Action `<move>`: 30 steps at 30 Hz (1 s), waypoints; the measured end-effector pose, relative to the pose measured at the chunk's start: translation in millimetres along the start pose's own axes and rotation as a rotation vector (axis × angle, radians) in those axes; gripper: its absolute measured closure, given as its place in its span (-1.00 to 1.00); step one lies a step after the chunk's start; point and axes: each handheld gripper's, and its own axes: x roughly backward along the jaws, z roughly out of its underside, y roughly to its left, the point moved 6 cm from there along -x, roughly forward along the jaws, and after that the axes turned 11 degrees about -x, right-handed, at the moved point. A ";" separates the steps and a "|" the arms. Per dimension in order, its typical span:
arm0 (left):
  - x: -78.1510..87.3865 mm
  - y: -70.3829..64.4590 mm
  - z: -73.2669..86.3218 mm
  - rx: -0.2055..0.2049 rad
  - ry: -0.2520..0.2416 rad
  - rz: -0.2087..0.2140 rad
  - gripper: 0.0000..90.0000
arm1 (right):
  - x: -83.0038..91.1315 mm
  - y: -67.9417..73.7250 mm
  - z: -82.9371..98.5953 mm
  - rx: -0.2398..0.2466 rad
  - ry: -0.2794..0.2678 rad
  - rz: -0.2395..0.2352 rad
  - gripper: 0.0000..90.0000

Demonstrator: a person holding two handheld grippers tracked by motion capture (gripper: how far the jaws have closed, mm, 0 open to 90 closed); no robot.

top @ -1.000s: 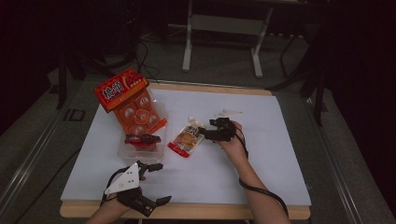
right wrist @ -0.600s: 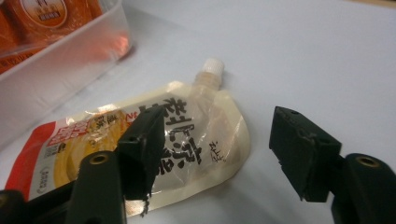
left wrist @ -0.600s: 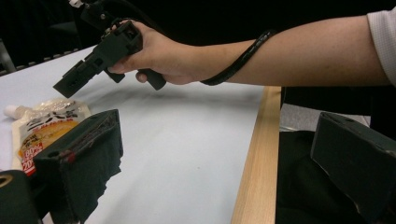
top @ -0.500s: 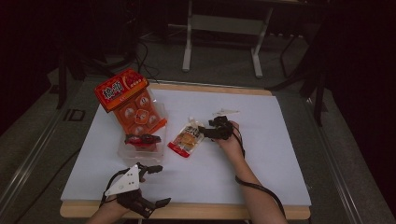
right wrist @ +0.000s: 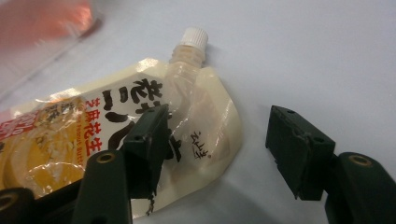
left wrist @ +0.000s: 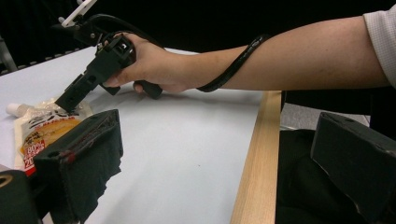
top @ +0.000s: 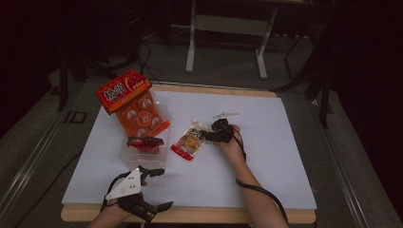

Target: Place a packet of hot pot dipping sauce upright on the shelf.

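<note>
At pouch [right wrist: 140, 135] edge: R tongs [right wrist: 217, 140] wide open, one jaw atop.

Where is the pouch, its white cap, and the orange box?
pouch [right wrist: 70, 140], right gripper view, on its printed front.
cap [right wrist: 194, 36], right gripper view, on its ribbed side.
orange box [top: 122, 90], high view, on its top label.

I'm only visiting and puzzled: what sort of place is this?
Probably a lab or studio for recording handling work: a wooden-edged table under white sheet in a dark room, bare metal stand legs behind, a cabled black right tool over a spouted cream sauce pouch.
</note>
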 end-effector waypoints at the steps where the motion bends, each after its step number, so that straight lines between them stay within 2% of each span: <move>1: -0.3 -0.1 0.0 0.000 0.001 0.001 -0.94 | -0.1 1.2 0.7 0.017 0.002 0.015 -0.07; 7: -0.7 -0.9 -0.5 -0.001 0.001 0.005 -0.94 | 0.3 5.4 2.7 0.052 0.005 0.016 0.27; 9: -0.6 -0.8 -0.4 0.000 0.001 0.005 -0.94 | 0.7 6.9 3.1 0.069 0.008 0.019 0.45; 12: -0.8 -0.8 0.0 -0.002 0.003 0.005 -0.94 | 0.2 10.7 4.0 0.068 0.016 -0.009 0.79; 14: -1.0 -1.1 0.2 -0.002 0.005 0.006 -0.94 | -0.6 14.7 4.3 0.082 0.023 -0.010 0.93; 20: -0.7 -0.4 0.5 -0.002 0.004 0.005 -0.94 | 3.6 16.7 1.9 0.054 0.029 -0.013 0.97; 30: -1.0 0.6 1.2 -0.002 0.008 0.001 -0.94 | 18.5 25.2 -6.6 0.059 0.001 -0.032 0.98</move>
